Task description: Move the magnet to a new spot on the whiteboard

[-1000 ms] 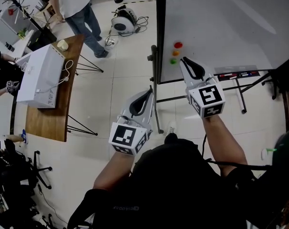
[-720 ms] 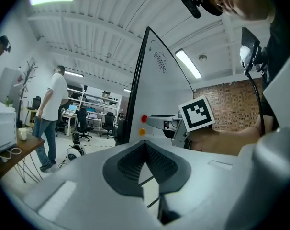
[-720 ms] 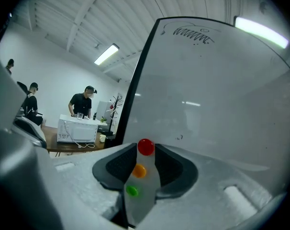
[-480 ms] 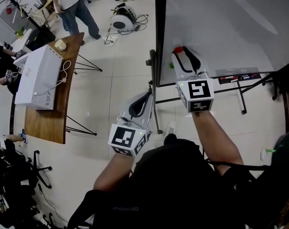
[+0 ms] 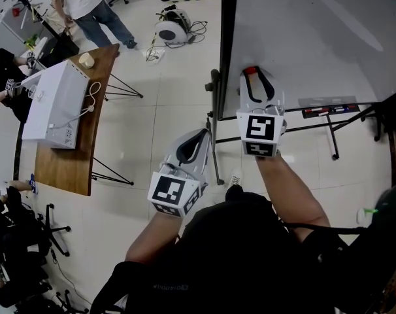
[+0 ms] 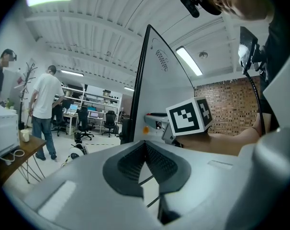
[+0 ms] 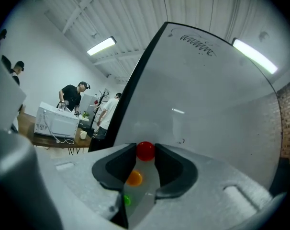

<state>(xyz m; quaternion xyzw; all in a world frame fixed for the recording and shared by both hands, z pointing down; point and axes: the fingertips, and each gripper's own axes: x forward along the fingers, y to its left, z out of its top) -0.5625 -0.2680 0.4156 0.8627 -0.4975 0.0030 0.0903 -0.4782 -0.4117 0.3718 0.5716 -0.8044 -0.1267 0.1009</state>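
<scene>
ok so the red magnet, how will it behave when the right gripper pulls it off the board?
The red magnet looks small, round and glossy, so it may slip from the right gripper, whose jaws have just been closing round it. It clings to the upright whiteboard, so expect resistance, then sudden release.

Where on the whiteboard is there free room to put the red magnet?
The whiteboard is bare above and right of the red magnet. Crowded: near its left edge, where the orange magnet and green magnet sit below it.
</scene>
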